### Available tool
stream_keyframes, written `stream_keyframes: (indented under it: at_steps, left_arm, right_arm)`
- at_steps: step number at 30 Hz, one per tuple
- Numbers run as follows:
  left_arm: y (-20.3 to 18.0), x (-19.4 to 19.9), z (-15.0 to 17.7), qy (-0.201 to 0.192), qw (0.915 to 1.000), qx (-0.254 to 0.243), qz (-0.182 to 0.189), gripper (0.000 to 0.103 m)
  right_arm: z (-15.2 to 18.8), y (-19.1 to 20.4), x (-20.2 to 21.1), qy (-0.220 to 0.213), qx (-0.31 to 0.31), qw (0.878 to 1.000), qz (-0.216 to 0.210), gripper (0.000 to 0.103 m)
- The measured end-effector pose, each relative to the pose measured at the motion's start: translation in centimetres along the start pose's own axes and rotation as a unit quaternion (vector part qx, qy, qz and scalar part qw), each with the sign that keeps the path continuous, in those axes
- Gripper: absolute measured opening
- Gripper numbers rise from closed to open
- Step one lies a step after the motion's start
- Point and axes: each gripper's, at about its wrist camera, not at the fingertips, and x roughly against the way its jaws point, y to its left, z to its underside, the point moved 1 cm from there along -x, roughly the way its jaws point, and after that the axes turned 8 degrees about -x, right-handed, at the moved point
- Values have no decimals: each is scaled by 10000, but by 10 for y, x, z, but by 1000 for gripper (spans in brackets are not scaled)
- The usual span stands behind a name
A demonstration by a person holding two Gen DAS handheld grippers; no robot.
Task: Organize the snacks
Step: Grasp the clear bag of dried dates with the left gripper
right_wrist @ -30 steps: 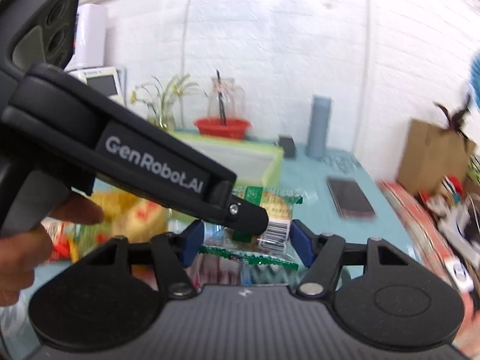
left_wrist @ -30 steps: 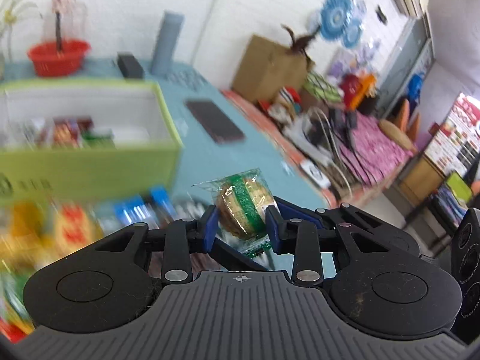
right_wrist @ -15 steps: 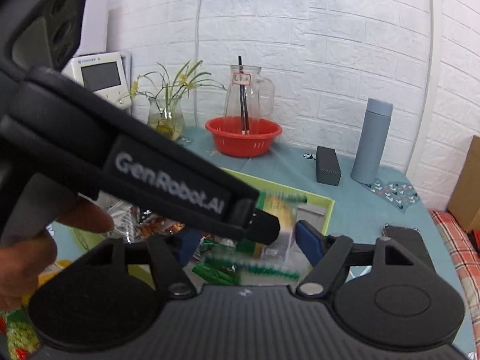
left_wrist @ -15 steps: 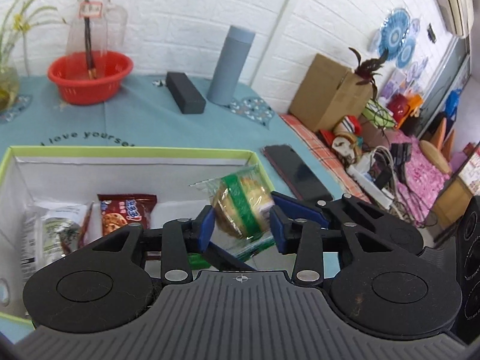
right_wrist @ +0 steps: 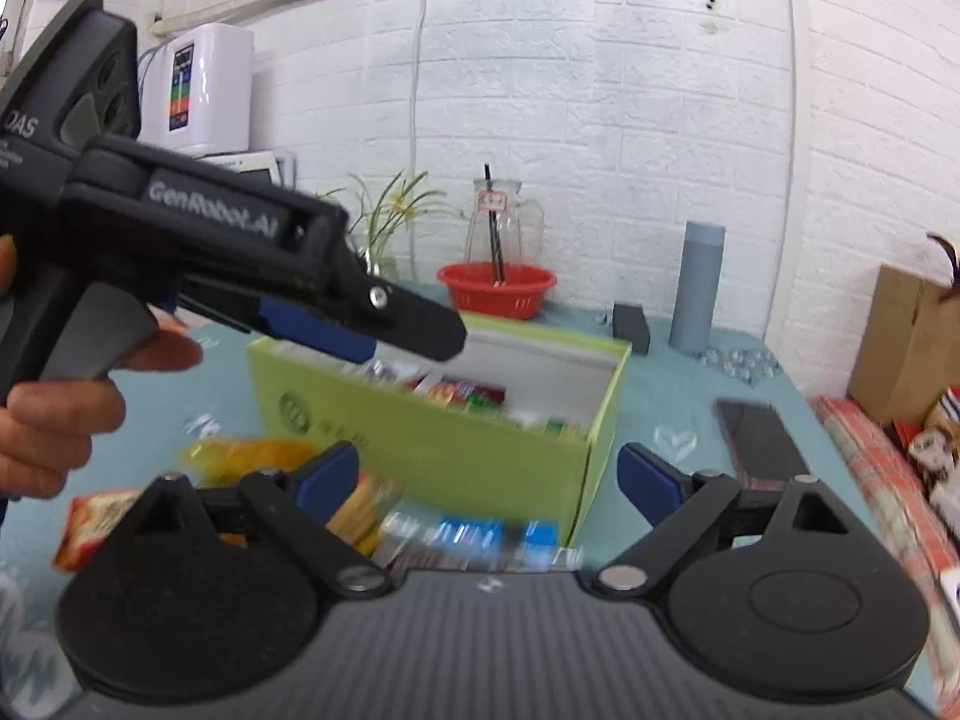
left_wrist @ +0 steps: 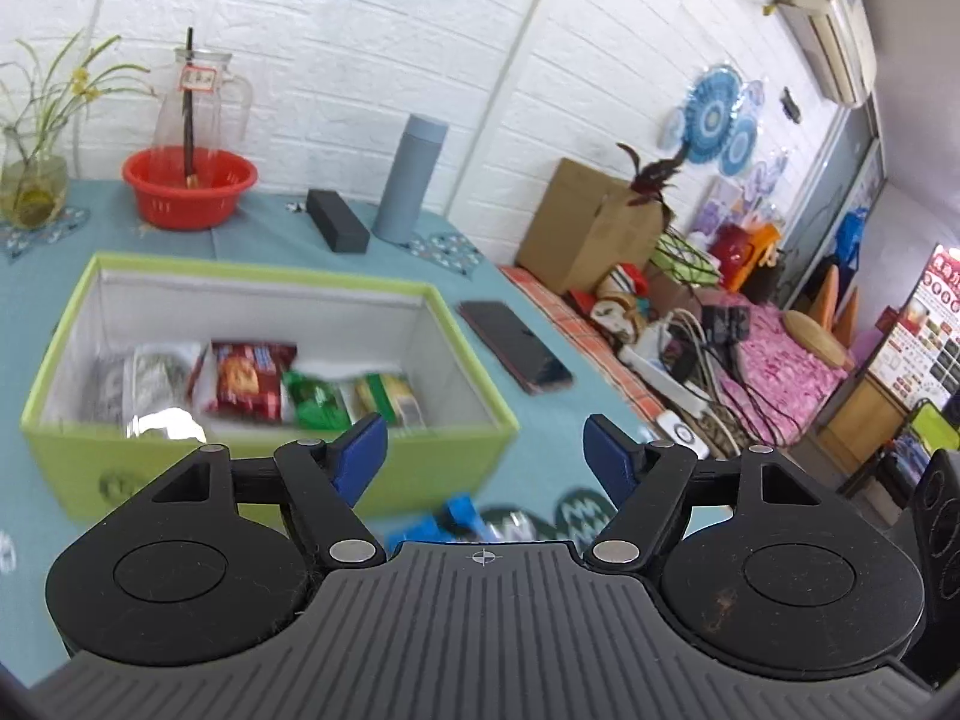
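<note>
Hovering with jaws just sprung apart and empty, the left gripper (left_wrist: pixel 483 450) and right gripper (right_wrist: pixel 487 474) face the lime-green cardboard box (left_wrist: pixel 474 360) ahead; crinkly plastic snack packets (left_wrist: pixel 249 381) inside look light, slippery, best pinched at a sealed edge.

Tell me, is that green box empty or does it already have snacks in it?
Partly filled. The open-topped green box holds several packets along its floor, among them a red packet and a green packet; much of the white inside is bare.
</note>
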Motion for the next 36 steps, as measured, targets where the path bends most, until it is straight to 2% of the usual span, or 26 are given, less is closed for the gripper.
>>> stream_keyframes:
  at_steps: [4, 8, 10, 15, 17, 18, 19, 24, 29, 34, 36]
  left_arm:
    - [-21, 26, 50, 176, 9998, 110, 2, 62]
    - [-28, 32, 107, 639, 9963, 567, 110, 62]
    - [-26, 24, 124, 905, 9925, 813, 140, 60]
    - [-17, 1, 133, 1133, 9889, 962, -11, 54]
    - [-14, 0, 135, 1137, 9881, 1037, 28, 47]
    - [-14, 3, 137, 1142, 9879, 1040, 103, 37]
    - [-13, 6, 139, 1153, 9876, 1049, 192, 31]
    - [-14, 32, 155, 1106, 9884, 1039, 26, 30]
    - [-6, 46, 162, 1010, 9871, 1242, -14, 32]
    - [3, 60, 158, 731, 9879, 1356, -194, 55]
    - [3, 62, 155, 678, 9887, 1309, -276, 60]
  right_arm:
    - [44, 15, 29, 359, -344, 9987, -86, 93]
    - [79, 28, 40, 708, -599, 9954, -232, 93]
    - [87, 35, 36, 817, -618, 9943, -304, 93]
    - [95, 54, 24, 1028, -342, 9936, -322, 93]
    - [98, 64, 28, 1026, -252, 9939, -317, 93]
    - [98, 68, 30, 1007, -213, 9941, -339, 93]
    - [99, 73, 33, 989, -197, 9942, -367, 93]
    - [103, 91, 41, 1099, -70, 9925, -524, 93]
    - [106, 97, 44, 1121, -177, 9923, -506, 93]
    - [103, 84, 44, 1126, -744, 9908, -127, 93]
    - [102, 81, 42, 1155, -918, 9890, -35, 93]
